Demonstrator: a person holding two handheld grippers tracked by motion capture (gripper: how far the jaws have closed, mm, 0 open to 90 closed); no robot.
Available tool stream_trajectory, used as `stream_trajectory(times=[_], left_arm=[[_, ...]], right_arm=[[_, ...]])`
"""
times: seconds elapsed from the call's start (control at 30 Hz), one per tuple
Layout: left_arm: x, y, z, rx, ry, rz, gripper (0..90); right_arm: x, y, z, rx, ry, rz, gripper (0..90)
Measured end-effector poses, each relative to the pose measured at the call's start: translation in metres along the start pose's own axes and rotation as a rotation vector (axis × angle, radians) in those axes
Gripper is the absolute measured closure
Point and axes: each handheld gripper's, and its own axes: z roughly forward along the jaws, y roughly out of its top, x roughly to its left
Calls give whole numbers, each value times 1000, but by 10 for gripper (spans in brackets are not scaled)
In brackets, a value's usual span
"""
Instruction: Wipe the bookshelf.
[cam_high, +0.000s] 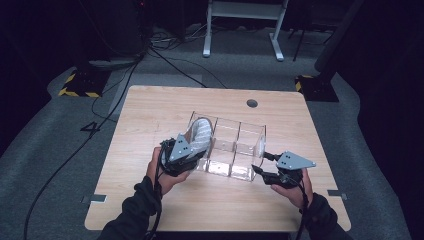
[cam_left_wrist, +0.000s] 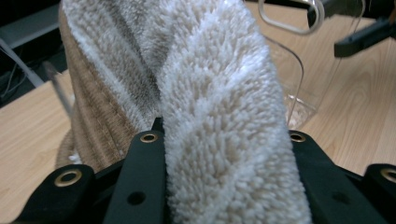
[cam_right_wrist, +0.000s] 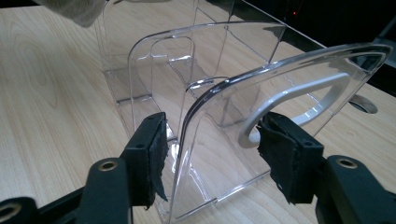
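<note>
From the high view the left claw (cam_high: 192, 150) is clamped on a fluffy striped cloth (cam_high: 199, 134) and holds it at the left end of a clear three-part organizer (cam_high: 235, 145) that stands mid-surface on the wooden surface (cam_high: 150, 110); the cloth stands partly in or just above the leftmost compartment, and I cannot tell which. The right claw (cam_high: 261, 163) sits at the organizer's right end wall, bracing it. A round cable hole (cam_high: 252, 103) lies on the far side, well apart, and black cables (cam_high: 165, 55) run over the floor beyond. In the left gripper view the jaws are closed tight on the cloth (cam_left_wrist: 224, 130), which bulges up between them, with the clear wall (cam_left_wrist: 294, 79) just beyond at the right. To do this well, I judge the cloth should go straight down inside the walls while the other end stays steady; the loose tan folds at the left could catch on the rim. In the right gripper view the right claw (cam_right_wrist: 210, 140) stands partly open, its pads either side of the organizer's end wall (cam_right_wrist: 224, 121) by the handle cut-out (cam_right_wrist: 299, 102); the right pad touches the handle cut-out's rim, the left one looks just off the wall. A firmer squeeze there would keep the light plastic from sliding as the cloth is pushed in
</note>
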Motion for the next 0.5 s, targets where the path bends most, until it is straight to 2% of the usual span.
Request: stream_trajectory(times=[0.1, 0.23, 0.5], left_arm=[[-2, -3, 6, 27, 1, 16, 674], [-3, -7, 11, 50, -4, 16, 675], [-3, -18, 23, 72, -32, -8, 678]], right_arm=[[0, 2, 2, 0, -15, 2, 440], [2, 4, 6, 15, -43, -5, 502], [2, 5, 6, 22, -35, -12, 505]])
